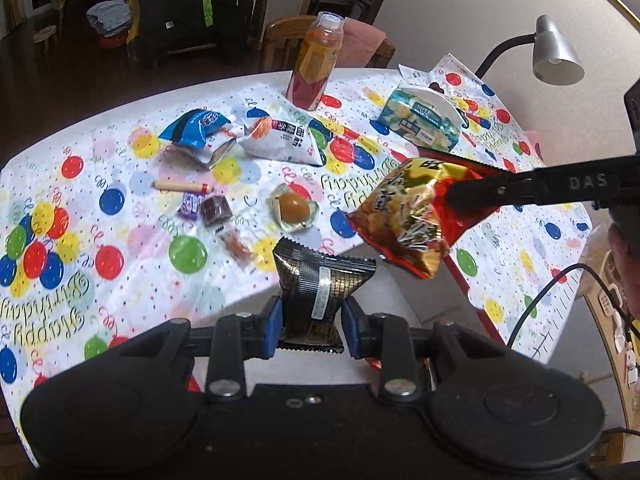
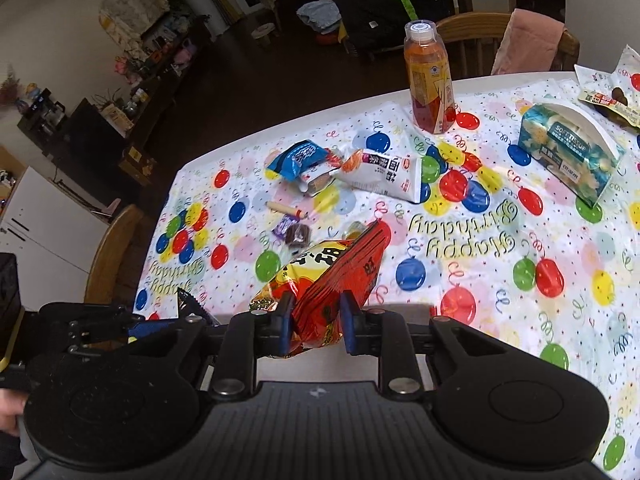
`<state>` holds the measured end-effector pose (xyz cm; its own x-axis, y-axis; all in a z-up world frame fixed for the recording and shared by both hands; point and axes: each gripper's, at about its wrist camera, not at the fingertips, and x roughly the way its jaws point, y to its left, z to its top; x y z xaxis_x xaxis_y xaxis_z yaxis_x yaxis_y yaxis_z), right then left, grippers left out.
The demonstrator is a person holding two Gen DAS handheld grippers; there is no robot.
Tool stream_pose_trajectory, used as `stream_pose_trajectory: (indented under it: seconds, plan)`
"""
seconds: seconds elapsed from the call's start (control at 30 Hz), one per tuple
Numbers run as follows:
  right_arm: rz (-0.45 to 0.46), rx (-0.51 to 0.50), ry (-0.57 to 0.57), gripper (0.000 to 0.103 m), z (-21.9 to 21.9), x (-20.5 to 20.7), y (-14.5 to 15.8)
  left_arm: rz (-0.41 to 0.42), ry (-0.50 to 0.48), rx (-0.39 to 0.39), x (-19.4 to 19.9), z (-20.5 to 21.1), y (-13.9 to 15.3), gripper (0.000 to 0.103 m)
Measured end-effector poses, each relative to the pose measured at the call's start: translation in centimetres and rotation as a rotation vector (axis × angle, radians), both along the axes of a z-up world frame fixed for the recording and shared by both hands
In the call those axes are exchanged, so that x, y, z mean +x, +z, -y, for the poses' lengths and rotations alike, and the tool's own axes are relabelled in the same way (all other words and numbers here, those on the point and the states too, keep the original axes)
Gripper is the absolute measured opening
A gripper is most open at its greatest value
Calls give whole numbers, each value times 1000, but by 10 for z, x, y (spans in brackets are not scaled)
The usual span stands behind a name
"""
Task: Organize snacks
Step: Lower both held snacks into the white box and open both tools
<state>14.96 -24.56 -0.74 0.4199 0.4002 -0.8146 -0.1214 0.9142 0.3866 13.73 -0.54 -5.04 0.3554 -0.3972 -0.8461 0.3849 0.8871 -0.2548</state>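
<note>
My left gripper [image 1: 311,322] is shut on a black and gold snack packet [image 1: 320,280], held above the near part of the table. My right gripper [image 2: 316,330] is shut on a red and gold chip bag [image 2: 336,272], lifted off the table; that chip bag [image 1: 412,216] also hangs at the right of the left wrist view. A blue snack bag [image 1: 198,128] and a white snack bag [image 1: 284,136] lie at the far middle. Small wrapped sweets [image 1: 214,210], a sausage stick [image 1: 180,186] and a jelly cup [image 1: 294,208] lie between them and me.
A balloon-print birthday cloth [image 1: 112,208] covers the table. An orange drink bottle [image 1: 316,64] stands at the far edge, a tissue pack [image 1: 424,118] to its right. A desk lamp [image 1: 554,52] leans over the right side. Wooden chairs [image 2: 116,256] stand around the table.
</note>
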Motion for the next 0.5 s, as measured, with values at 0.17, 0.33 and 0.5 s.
stream_pose_trajectory:
  seconds: [0.17, 0.33, 0.5]
  plan:
    - [2, -15, 36, 23, -2, -24, 1, -14, -18, 14, -15, 0, 0, 30]
    - [-27, -41, 53, 23, -2, -40, -18, -44, -35, 34, -28, 3, -12, 30]
    - [-71, -71, 51, 23, -4, -50, -47, -81, -44, 67, -35, 8, -33, 30]
